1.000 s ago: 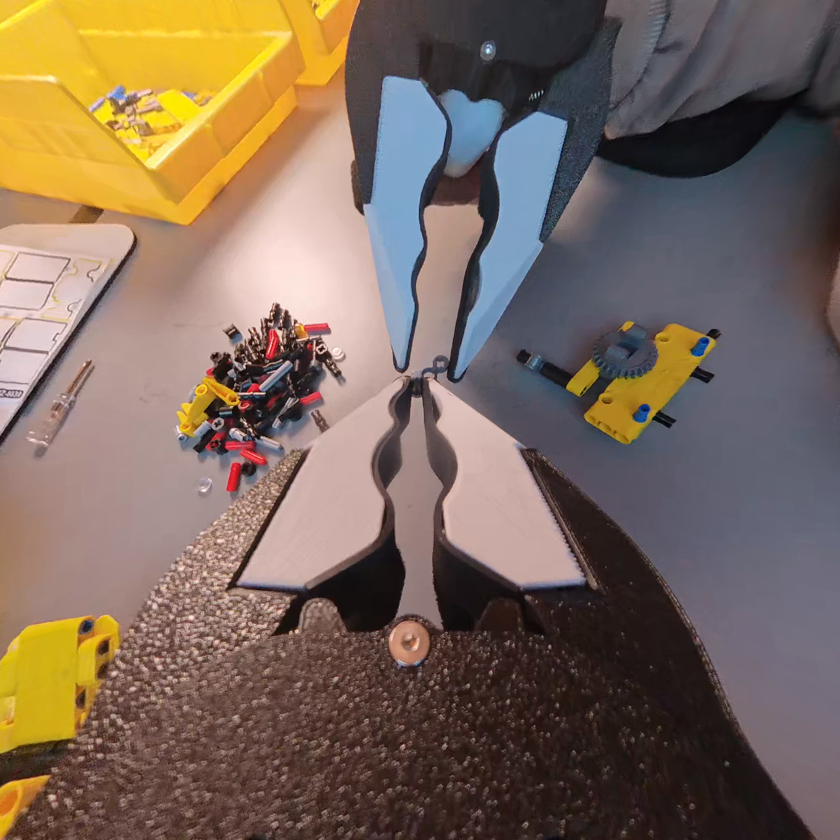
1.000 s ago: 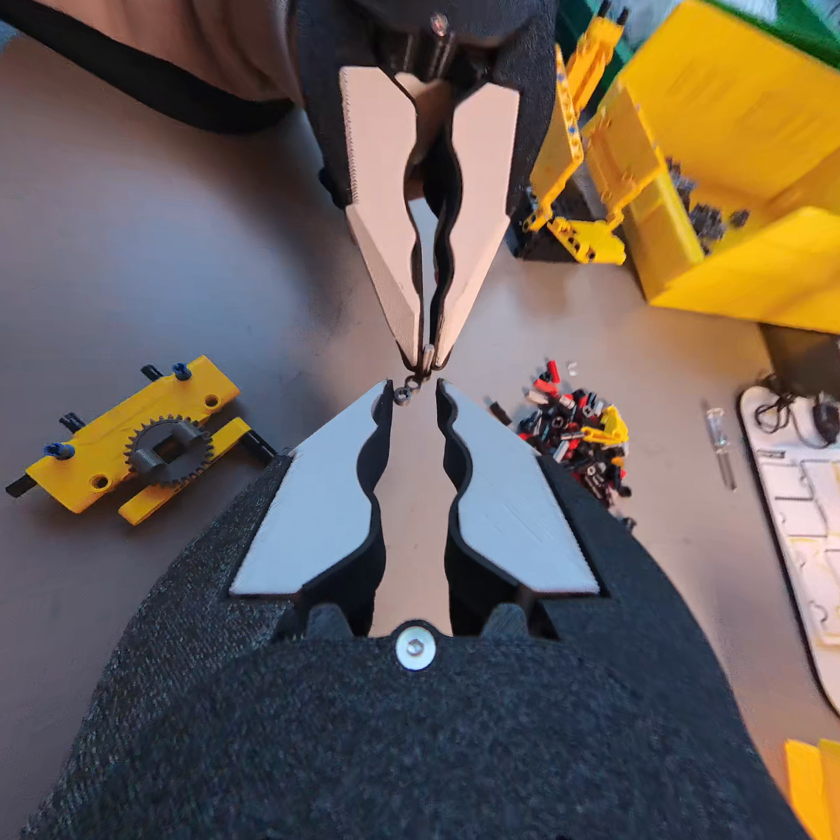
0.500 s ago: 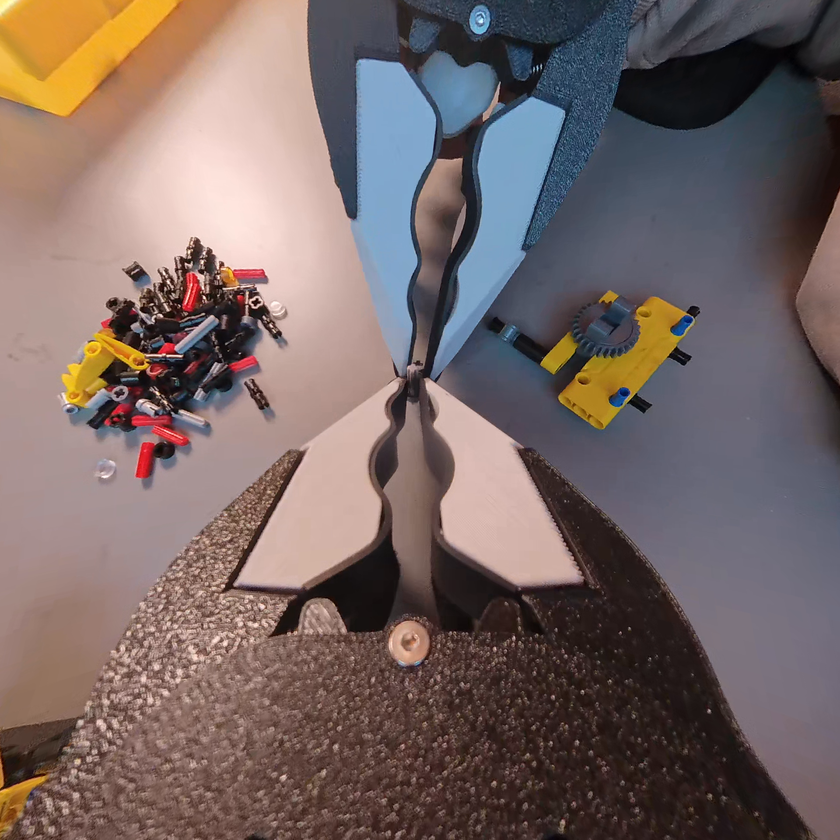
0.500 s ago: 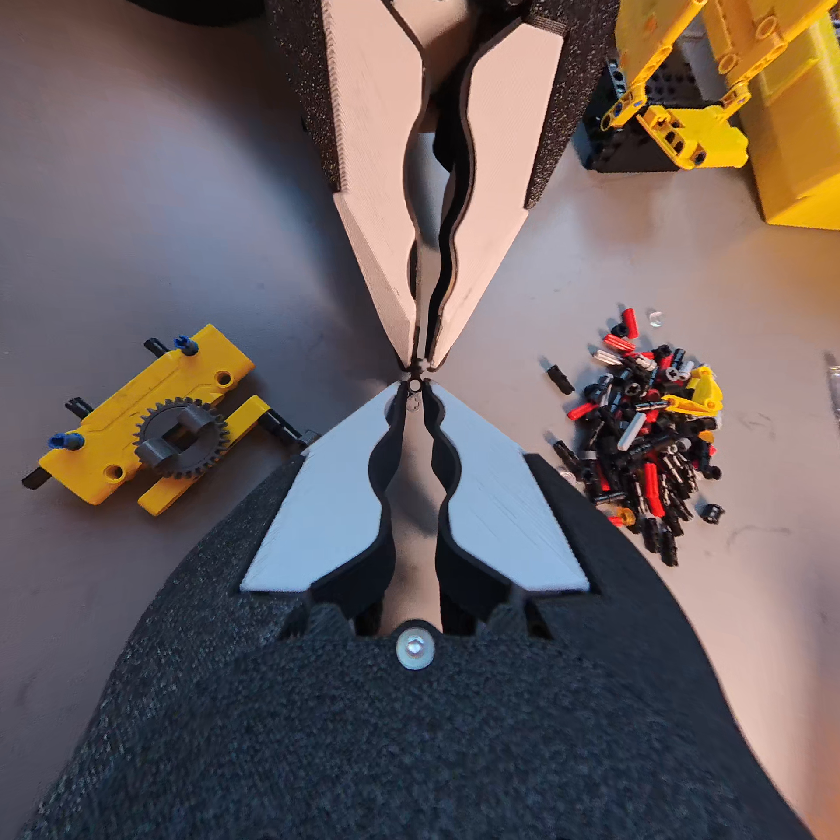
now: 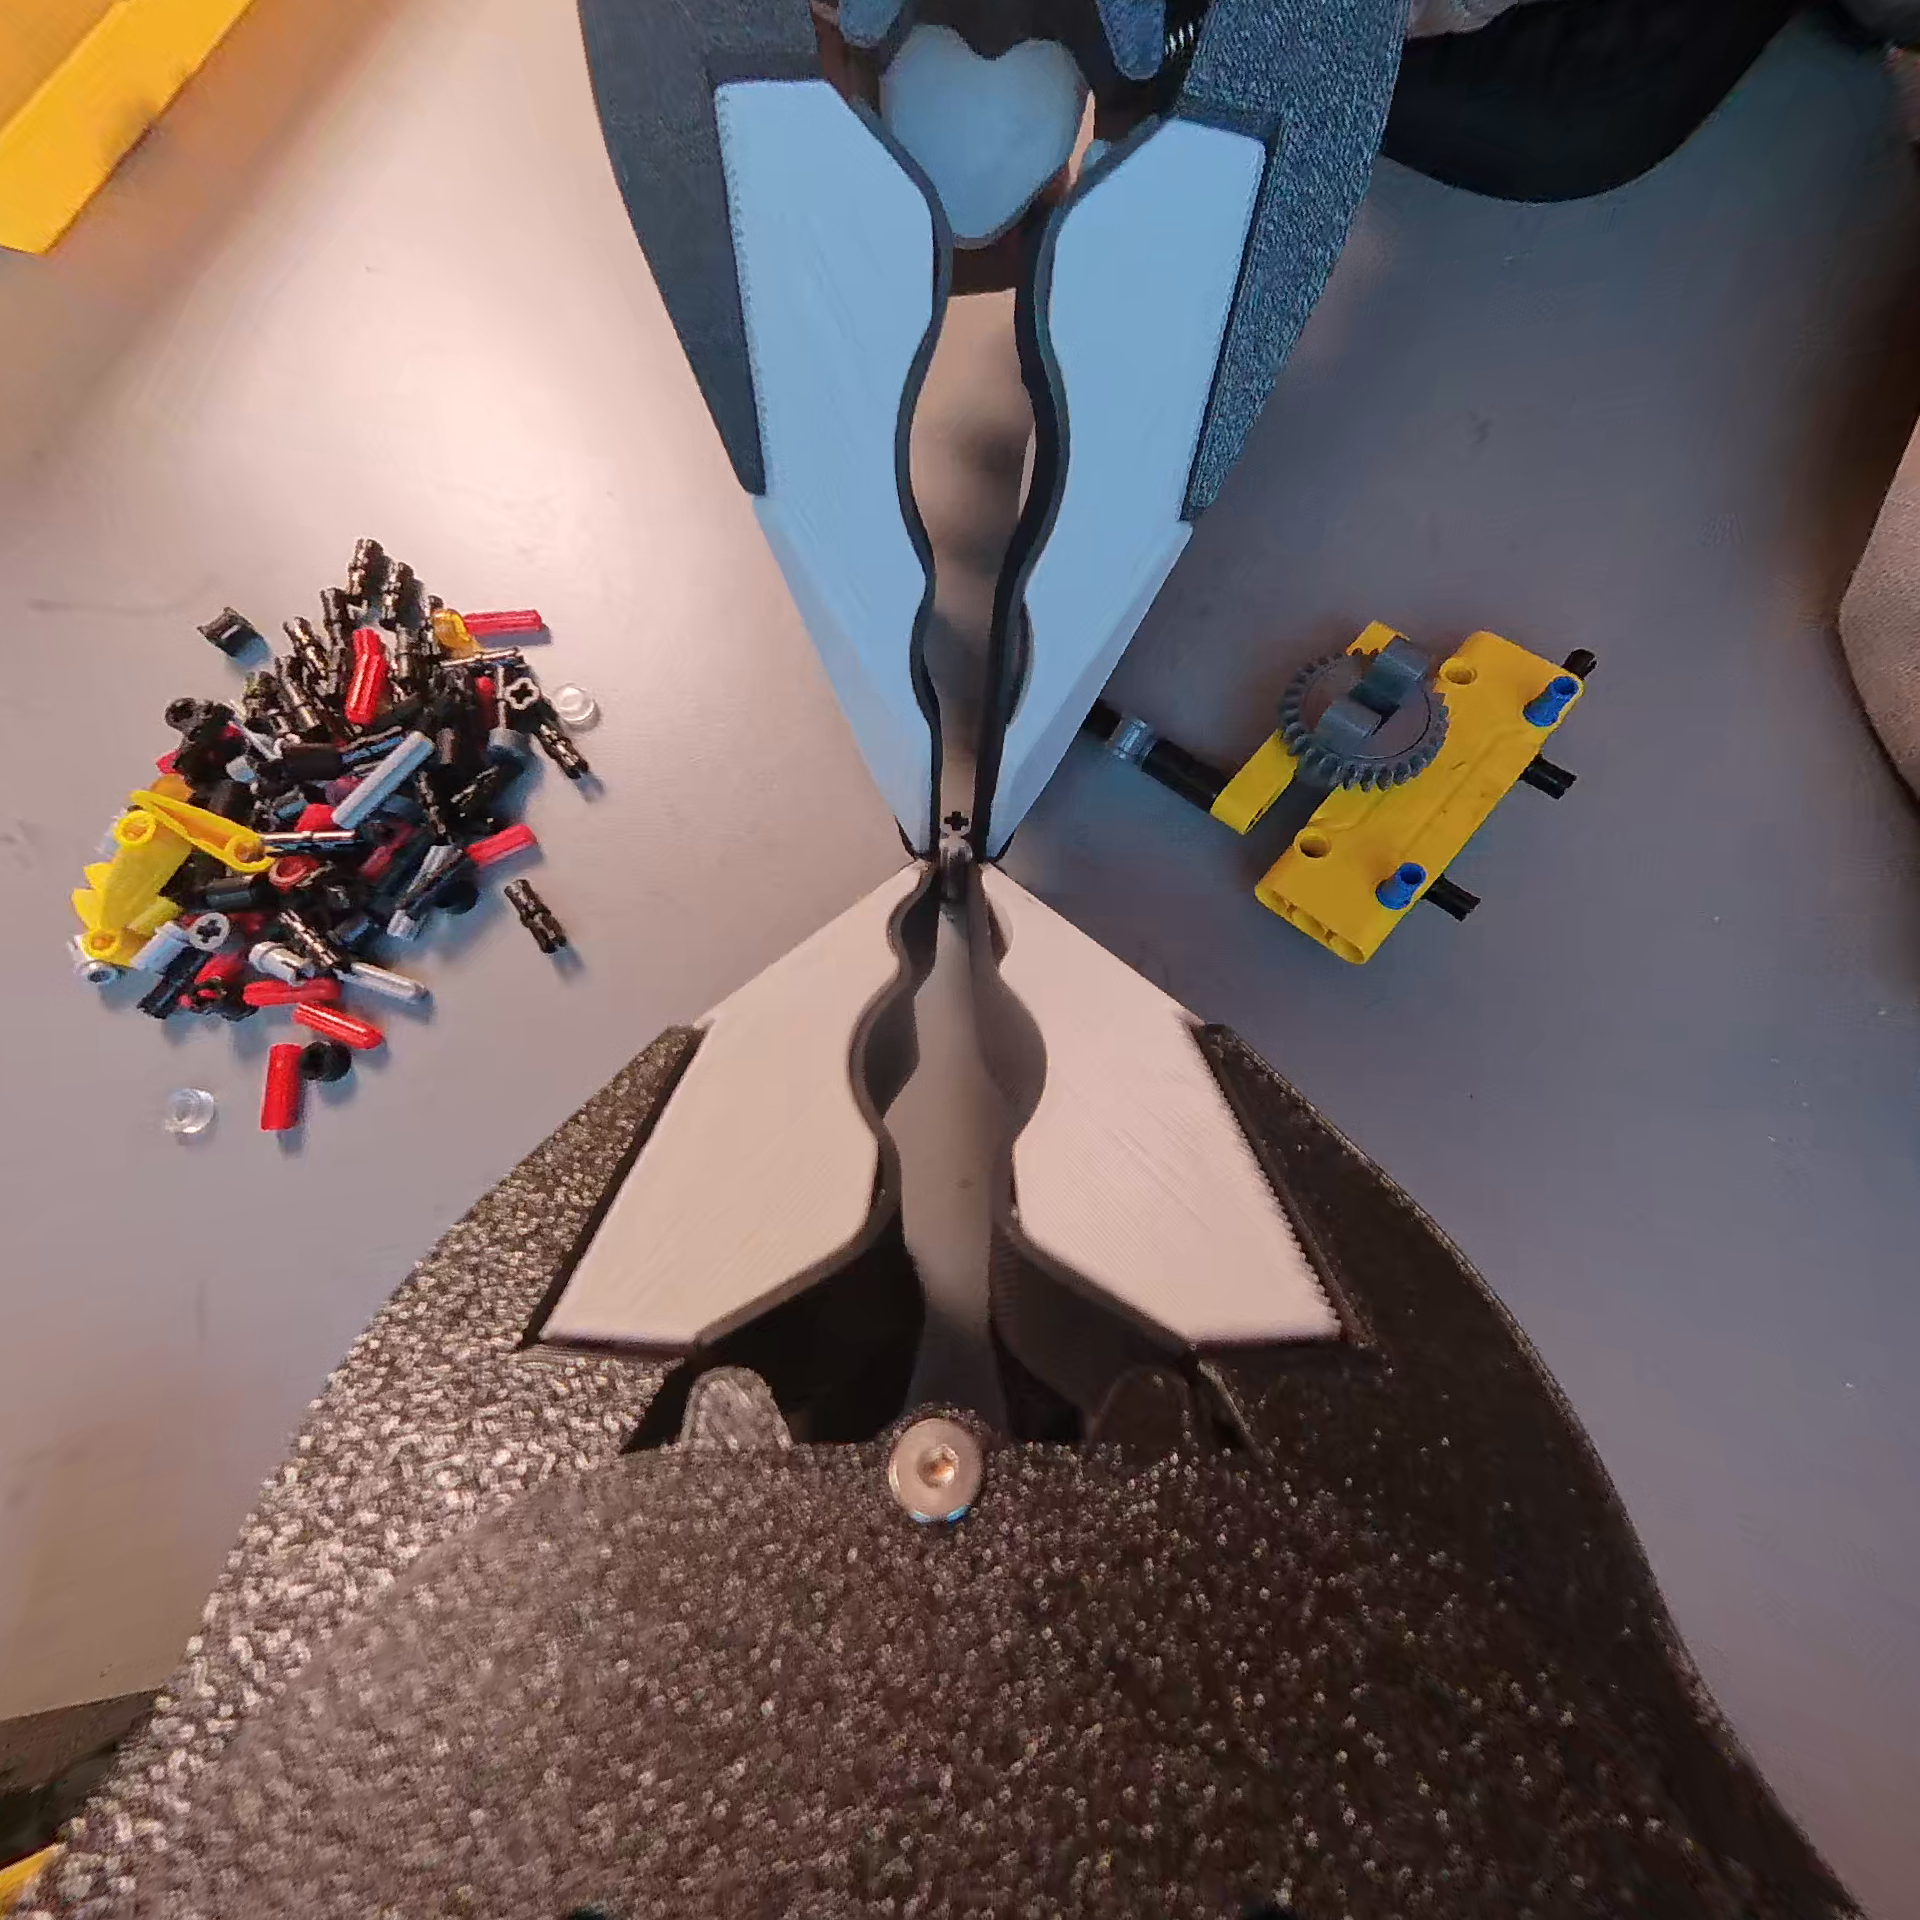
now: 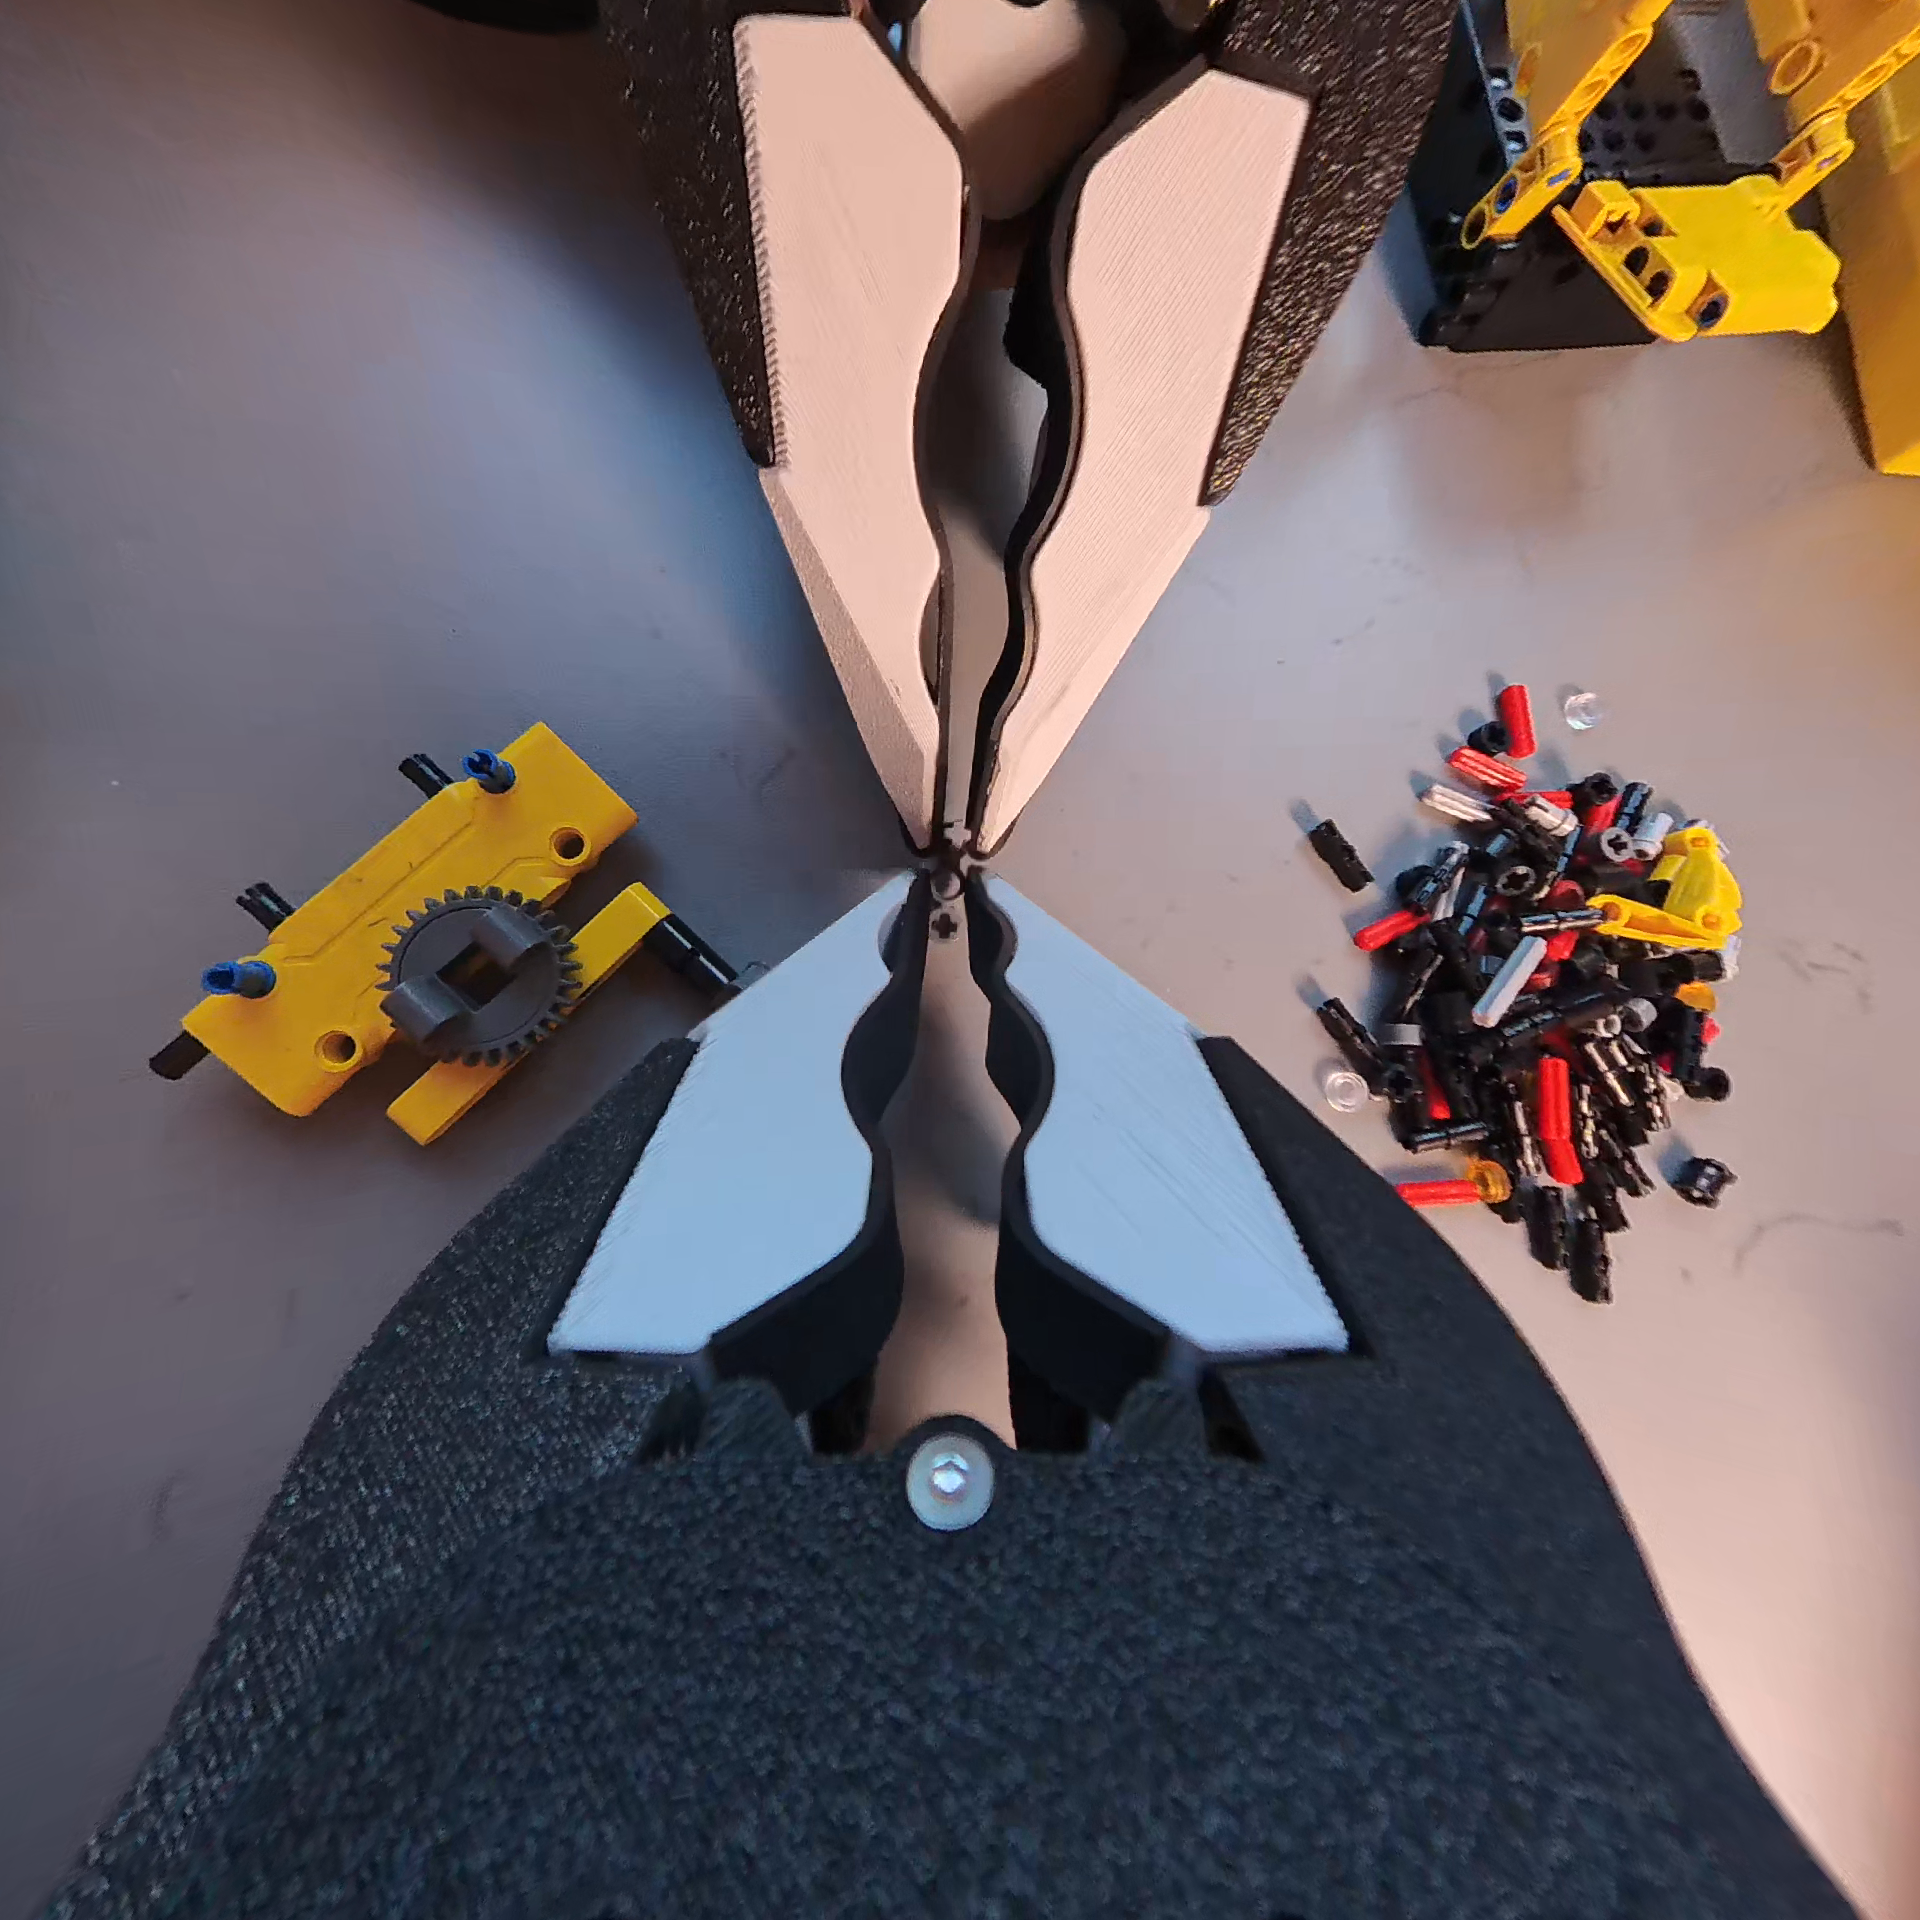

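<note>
The left hand-held gripper (image 5: 954,883) and the right hand-held gripper (image 6: 943,902) meet tip to tip above the grey surface (image 5: 1558,1195), each with its jaws drawn together on an end of the same small part (image 5: 956,844), or pair of joined parts, a grey-and-black plastic piece with a cross-shaped hole; whether it is one piece or two pushed together cannot be told at this size. In the left wrist view the right hand-held gripper (image 5: 956,831) enters from above; in the right wrist view the left hand-held gripper (image 6: 951,836) does the same. The part looks light, rigid and smooth, so it probably slips or twists easily; only the very fingertips (image 6: 914,821) have room on it, and a hold across its short sides, square to its length, seems soundest. On one side lies a yellow block with a grey gear (image 6: 478,971), blue pegs and black rods, well apart from the tips; on the other, a loose heap of small black, red, grey and yellow pins (image 6: 1527,997), with clear round studs (image 6: 1343,1091) at its edge. Farther off in the right wrist view stands a yellow-and-black built model (image 6: 1621,208).
</note>
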Action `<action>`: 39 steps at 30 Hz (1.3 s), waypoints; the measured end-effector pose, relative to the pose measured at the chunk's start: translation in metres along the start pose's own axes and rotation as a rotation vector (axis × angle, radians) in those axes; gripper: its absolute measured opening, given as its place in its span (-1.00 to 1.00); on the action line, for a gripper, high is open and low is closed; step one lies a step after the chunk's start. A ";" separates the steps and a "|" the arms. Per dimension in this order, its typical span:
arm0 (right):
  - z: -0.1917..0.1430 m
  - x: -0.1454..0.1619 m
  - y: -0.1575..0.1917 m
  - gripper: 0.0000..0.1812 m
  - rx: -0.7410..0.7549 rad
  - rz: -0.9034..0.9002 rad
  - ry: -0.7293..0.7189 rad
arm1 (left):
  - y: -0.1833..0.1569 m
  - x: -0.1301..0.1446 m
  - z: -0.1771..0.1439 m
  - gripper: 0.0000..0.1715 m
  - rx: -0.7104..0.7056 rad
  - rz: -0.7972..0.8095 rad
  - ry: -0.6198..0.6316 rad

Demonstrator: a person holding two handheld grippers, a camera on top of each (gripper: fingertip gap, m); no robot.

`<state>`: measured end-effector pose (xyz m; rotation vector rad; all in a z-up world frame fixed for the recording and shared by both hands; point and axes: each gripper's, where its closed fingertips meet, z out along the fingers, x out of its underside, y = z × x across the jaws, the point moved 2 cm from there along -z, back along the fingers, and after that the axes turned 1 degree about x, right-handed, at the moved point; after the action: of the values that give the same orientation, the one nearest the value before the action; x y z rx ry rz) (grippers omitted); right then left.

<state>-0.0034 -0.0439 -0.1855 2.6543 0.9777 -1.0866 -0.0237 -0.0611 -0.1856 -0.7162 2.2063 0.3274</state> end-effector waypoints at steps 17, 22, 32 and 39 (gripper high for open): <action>0.002 -0.003 -0.001 -1.00 -0.006 0.042 0.060 | -0.003 0.001 0.000 -0.96 0.056 -0.050 0.002; 0.003 -0.003 0.000 -1.00 0.011 0.031 0.119 | -0.002 0.002 0.000 -0.96 0.043 -0.036 0.026; 0.007 -0.004 0.001 -1.00 0.000 0.007 0.189 | -0.003 0.006 0.001 -0.96 0.012 -0.045 0.152; 0.007 -0.004 0.002 -1.00 0.011 0.018 0.190 | -0.004 0.005 0.002 -0.96 -0.027 -0.017 0.154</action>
<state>-0.0082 -0.0494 -0.1881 2.8099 0.9795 -0.8502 -0.0229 -0.0657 -0.1907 -0.7981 2.3429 0.3032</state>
